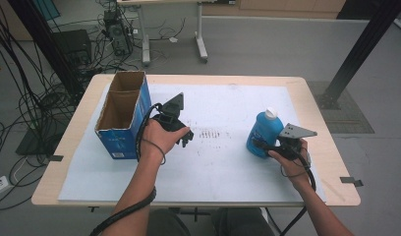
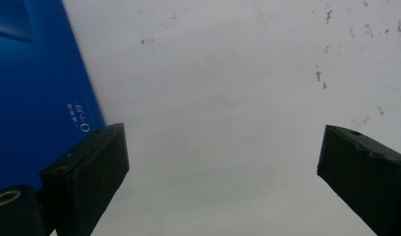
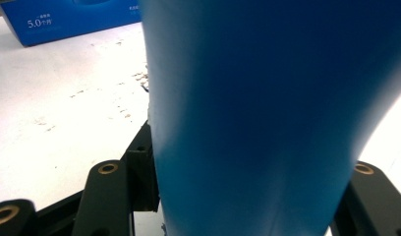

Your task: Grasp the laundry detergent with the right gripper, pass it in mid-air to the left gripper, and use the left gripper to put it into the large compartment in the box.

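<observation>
- In the high view, a person sat at a counter [image 1: 71,142] made of pale wood, with a big white sheet [image 1: 223,167] lying flat on top of it.
- The blue bottle [image 1: 263,132] with a white cap stood upright on the right part of the sheet.
- The right tool [image 1: 261,145] reached the low part of the bottle from the side, and its jaws squeezed the bottle.
- A grey plate sat on top of that tool, and a black cable ran down from it along the person's arm.
- The blue box [image 1: 124,115] stood open at the top on the left part of the sheet, well apart from the bottle.
- The left tool [image 1: 185,138] hung over the sheet, just beside the box, and held nothing.
- Small dark marks dotted the sheet between the two tools.
- In the left gripper view, the left tool [image 2: 223,162] had its jaws wide apart, with bare white sheet [image 2: 223,88] between them.
- The blue box [image 2: 36,98] stood close by the jaw at the left of that view.
- In the right gripper view, the blue bottle [image 3: 267,113] stood very close and big, right between the two black jaws.
- The right tool [image 3: 247,196] had both jaws pressed on the bottle's sides.
- The blue box [image 3: 66,17] stood far off at the top left, across the white sheet [image 3: 56,103].
</observation>
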A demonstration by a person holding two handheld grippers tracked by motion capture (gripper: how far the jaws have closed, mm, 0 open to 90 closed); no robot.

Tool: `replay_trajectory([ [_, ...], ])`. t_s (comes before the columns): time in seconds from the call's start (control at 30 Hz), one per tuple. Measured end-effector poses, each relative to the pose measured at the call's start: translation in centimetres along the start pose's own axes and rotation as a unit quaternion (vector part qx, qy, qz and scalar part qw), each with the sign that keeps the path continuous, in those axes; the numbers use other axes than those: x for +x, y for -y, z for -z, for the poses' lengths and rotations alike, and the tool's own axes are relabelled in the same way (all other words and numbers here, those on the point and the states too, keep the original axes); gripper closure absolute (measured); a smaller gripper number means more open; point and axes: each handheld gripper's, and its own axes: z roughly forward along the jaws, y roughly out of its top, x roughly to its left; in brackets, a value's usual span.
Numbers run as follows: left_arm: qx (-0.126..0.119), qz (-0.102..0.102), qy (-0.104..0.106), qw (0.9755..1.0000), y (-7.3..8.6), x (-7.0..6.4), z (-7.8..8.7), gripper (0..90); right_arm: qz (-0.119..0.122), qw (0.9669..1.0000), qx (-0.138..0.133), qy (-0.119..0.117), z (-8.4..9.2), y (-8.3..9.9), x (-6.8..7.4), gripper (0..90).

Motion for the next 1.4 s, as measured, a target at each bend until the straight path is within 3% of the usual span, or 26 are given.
replay_trajectory([
  [1.4,-0.008,-0.001,-0.003,1.0000,0.11,-0.03,0.88,5.6,-0.006,1.0000,-0.002,-0.004,0.02,0.07,-0.11,44.1],
])
